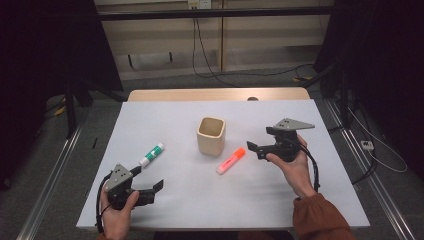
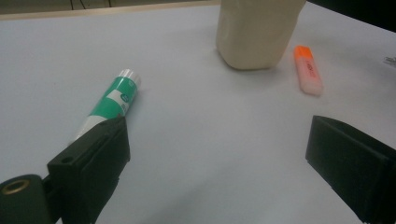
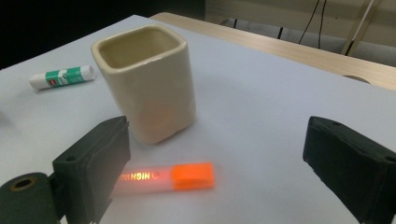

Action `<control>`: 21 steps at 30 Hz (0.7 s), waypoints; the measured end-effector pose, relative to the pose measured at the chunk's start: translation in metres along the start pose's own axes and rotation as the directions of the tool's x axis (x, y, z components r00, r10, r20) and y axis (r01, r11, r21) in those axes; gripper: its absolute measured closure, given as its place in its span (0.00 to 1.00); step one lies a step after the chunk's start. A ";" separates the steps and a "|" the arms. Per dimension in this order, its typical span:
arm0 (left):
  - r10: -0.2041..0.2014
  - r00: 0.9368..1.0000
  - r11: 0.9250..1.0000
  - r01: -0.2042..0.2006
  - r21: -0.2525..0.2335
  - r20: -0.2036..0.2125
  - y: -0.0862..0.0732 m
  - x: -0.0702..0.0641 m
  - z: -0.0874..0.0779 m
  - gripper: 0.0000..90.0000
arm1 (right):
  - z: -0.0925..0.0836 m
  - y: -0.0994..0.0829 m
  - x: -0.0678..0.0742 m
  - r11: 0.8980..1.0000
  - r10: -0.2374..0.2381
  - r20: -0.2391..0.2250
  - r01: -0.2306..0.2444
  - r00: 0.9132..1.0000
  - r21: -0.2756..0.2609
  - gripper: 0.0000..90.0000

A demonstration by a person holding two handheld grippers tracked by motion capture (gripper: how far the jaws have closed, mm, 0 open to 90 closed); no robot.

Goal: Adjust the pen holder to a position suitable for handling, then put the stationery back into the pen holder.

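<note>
A cream square cup [image 1: 211, 136] stands upright mid-table. An orange highlighter [image 1: 231, 161] lies just to its right, and a green-and-white glue stick [image 1: 151, 155] lies to its left. My left gripper [image 1: 148, 178] rests near the front left edge, open, with the glue stick [image 2: 114, 100] just beyond its left jaw and nothing between the jaws. My right gripper [image 1: 259, 140] hovers right of the highlighter, open and empty. In the right gripper view the highlighter [image 3: 173, 177] lies low between the jaws [image 3: 215, 126], with the cup [image 3: 149, 88] behind it. The left gripper [image 2: 217, 135] faces the cup [image 2: 254, 32].
The white table top [image 1: 300, 200] has bare room at the front and far right. A wooden strip [image 1: 215, 94] runs along its far edge. Cables [image 1: 210, 70] trail over the floor behind, and dark curtains hang at both sides.
</note>
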State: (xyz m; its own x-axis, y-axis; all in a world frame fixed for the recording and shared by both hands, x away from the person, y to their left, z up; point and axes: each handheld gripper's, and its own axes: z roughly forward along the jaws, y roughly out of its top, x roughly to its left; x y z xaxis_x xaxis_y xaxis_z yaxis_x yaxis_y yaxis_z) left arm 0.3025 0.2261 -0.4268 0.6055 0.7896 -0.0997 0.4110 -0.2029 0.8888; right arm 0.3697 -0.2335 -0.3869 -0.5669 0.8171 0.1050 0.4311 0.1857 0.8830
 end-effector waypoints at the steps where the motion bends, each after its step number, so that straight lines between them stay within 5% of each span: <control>1: 0.002 1.000 1.000 -0.002 -0.002 -0.004 0.000 0.000 0.000 0.07 | -0.002 -0.003 0.000 1.000 0.001 0.005 -0.001 1.000 -0.001 0.08; 6: -0.021 1.000 1.000 0.021 -0.019 0.008 0.002 0.001 -0.003 0.07 | -0.013 -0.018 -0.003 1.000 0.016 0.027 -0.016 1.000 0.002 0.09; 17: -0.002 0.998 1.000 0.001 0.025 0.062 0.004 0.004 0.002 0.08 | -0.040 -0.038 -0.003 0.999 0.043 0.038 -0.042 0.998 -0.027 0.09; 21: -0.006 0.998 1.000 0.005 0.007 0.061 0.006 0.004 0.000 0.09 | -0.045 -0.044 0.000 0.998 0.066 0.038 -0.066 0.997 -0.020 0.09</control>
State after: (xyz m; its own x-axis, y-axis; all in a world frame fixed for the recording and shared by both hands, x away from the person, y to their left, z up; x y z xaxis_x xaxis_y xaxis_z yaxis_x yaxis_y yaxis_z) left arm 0.3072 0.2285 -0.4216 0.6434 0.7541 -0.1316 0.4189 -0.2029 0.8851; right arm 0.3190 -0.2662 -0.4054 -0.5097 0.8480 0.1455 0.4535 0.1210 0.8830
